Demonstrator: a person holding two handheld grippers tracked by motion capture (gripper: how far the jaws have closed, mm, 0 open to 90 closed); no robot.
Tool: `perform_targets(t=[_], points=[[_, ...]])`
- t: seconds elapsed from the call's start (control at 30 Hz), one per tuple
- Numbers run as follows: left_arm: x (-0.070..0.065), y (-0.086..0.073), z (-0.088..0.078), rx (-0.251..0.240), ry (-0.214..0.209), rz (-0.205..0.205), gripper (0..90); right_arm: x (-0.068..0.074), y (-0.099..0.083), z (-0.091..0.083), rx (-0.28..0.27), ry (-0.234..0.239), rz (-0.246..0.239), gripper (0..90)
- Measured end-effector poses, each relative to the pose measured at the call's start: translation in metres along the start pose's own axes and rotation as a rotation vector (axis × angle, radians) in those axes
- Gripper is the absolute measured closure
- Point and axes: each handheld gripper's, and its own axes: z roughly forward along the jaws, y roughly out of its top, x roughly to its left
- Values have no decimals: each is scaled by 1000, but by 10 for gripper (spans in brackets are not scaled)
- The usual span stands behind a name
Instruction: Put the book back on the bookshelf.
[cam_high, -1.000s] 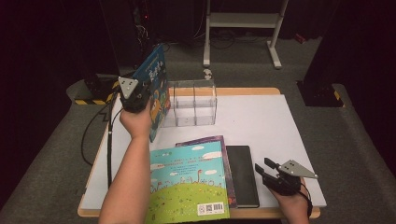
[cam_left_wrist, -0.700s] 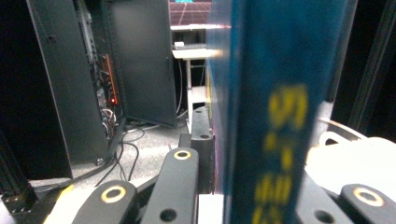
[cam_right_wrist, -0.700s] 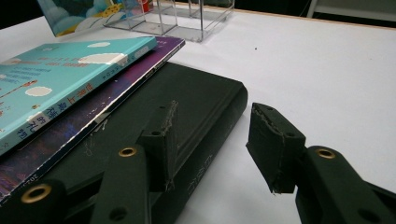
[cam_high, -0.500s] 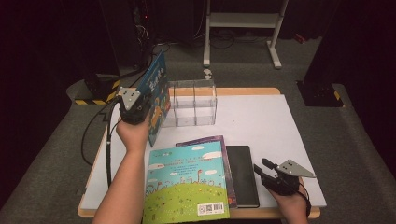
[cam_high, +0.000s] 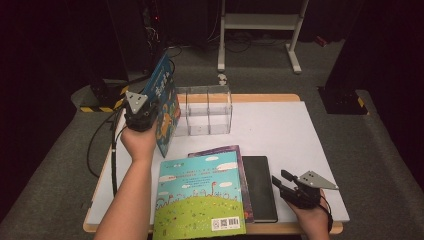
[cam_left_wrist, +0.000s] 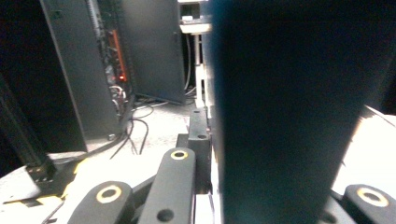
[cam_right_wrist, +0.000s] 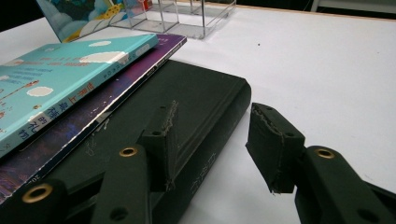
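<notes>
The white worktop (cam_high: 280, 130) carries a clear divided organizer (cam_high: 209, 110) at the back and three stacked books near the front edge. The blue picture book (cam_high: 165, 107) stands tilted just left of the organizer, pinched in the left claw (cam_high: 141, 112); it could slip or knock the organizer aside. The right claw (cam_right_wrist: 210, 144) rests half open, empty, straddling the black book's (cam_right_wrist: 201, 116) edge.

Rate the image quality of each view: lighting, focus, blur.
High view: white table brightly lit, surroundings nearly black, picture slightly soft. Left gripper view: the held blue book is a dark, out-of-focus slab close to the lens, background dim. Right gripper view: evenly lit, black book sharp, clear organizer behind softer.
</notes>
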Motion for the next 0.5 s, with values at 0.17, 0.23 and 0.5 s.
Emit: perform_targets(t=[0.17, 0.23, 0.5], points=[[-1, 2, 7, 1, 28, -1, 797, -1, 0, 0, -1, 3, 8, 528], [0, 2, 10, 6, 46, -5, 793, -1, 0, 0, -2, 4, 9, 528], [0, 5, 18, 13, 65, 10, 776, -2, -1, 0, -3, 6, 14, 528]])
